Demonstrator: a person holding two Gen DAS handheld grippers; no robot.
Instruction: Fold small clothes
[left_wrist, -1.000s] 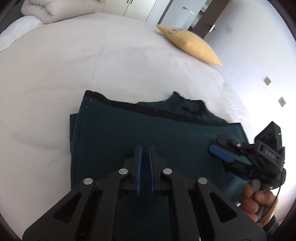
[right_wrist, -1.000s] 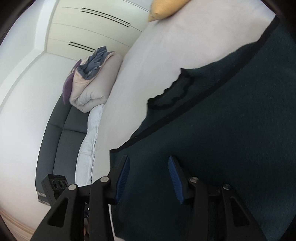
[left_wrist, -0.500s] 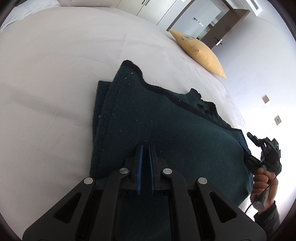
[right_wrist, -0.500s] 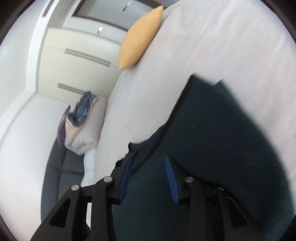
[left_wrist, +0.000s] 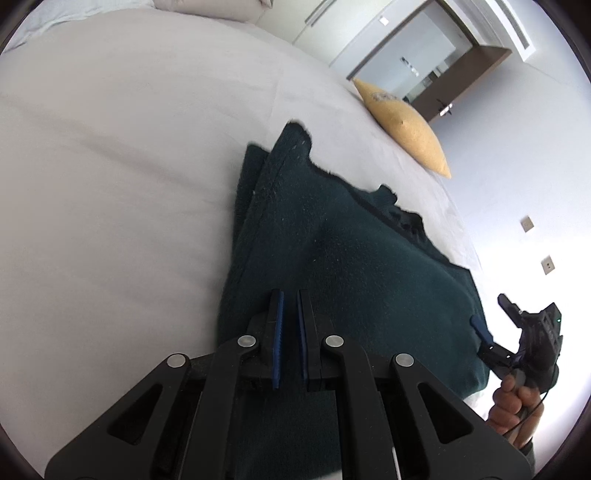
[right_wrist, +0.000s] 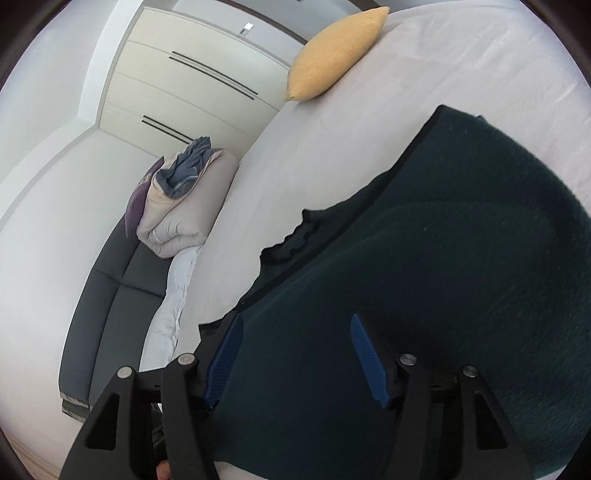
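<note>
A wide bed (left_wrist: 129, 155) with a pale sheet fills both views. A dark green fleece garment (left_wrist: 351, 266), folded in layers with a black-trimmed edge, lies on the bed from centre toward four o'clock in the left wrist view. A yellow pillow (right_wrist: 332, 59) sits at twelve o'clock in the right wrist view, at the bed's far edge. The left gripper (left_wrist: 290, 321) is clenched with nothing visibly between its pads, over the garment. The right gripper (right_wrist: 295, 354), held by a hand (left_wrist: 515, 410), is opening, released, its blue pads (right_wrist: 369, 362) clear of the fleece beneath them.
</note>
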